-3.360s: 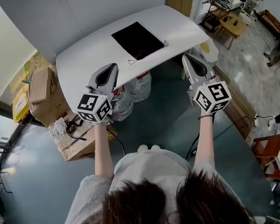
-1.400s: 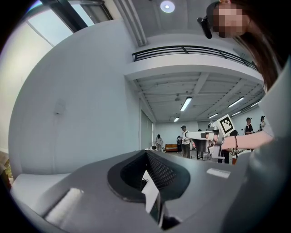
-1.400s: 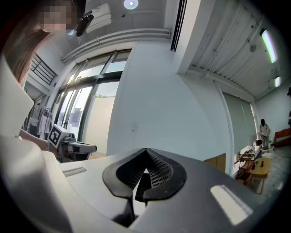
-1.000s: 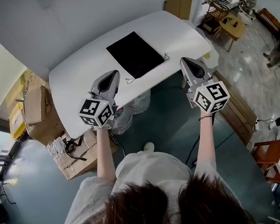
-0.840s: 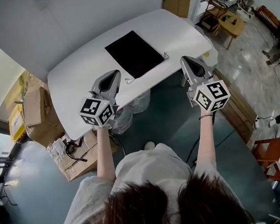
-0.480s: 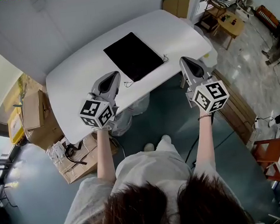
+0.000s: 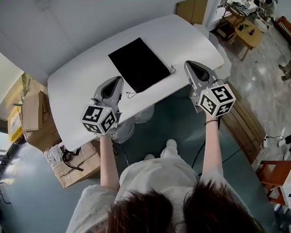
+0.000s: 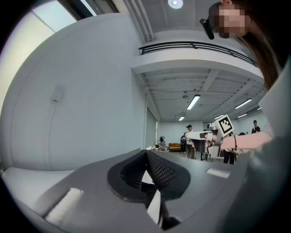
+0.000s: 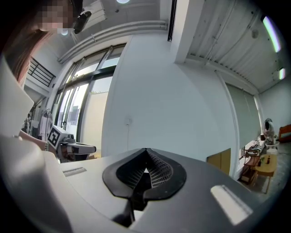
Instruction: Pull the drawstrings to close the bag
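the head view alone is showing the bag (image 7: 138, 64); flanking it, left gripper (image 7: 116, 81) and right gripper (image 7: 187, 65) are pressing empty jaws together.

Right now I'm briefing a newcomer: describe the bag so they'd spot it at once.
Find the big white table. The bag is the flat black rectangle lying on it, thin drawstrings trailing from its near corners; it is the only dark thing on that top.
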The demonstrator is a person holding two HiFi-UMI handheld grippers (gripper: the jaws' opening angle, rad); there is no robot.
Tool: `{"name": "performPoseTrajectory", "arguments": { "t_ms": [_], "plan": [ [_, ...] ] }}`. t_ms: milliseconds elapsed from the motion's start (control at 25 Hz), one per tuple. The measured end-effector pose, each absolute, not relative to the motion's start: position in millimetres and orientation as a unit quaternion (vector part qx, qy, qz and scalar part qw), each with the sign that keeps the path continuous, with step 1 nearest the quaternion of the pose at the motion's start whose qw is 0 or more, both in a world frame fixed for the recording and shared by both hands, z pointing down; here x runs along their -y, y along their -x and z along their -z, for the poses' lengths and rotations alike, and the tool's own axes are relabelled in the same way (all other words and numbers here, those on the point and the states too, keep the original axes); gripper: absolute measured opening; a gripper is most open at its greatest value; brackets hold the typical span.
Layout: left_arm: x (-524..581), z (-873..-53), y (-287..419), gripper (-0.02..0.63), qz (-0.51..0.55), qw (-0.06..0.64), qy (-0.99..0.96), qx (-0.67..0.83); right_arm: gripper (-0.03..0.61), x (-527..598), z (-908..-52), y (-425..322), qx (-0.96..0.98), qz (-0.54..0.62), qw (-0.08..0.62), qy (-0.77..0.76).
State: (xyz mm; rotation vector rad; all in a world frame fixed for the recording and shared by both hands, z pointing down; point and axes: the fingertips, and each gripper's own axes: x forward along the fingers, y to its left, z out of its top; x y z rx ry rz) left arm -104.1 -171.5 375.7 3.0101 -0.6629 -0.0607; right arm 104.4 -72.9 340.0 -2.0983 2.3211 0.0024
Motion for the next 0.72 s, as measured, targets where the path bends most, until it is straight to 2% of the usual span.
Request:
{"name": "performPoseTrajectory", "arguments": {
  "t_ms": [720],
  "plan": [
    [209, -370, 56, -0.008, 0.036, 0.032, -0.944, 0.328, 0.014, 152, -349, -171, -0.816, 0.014, -0.010, 0.577]
  ]
}}
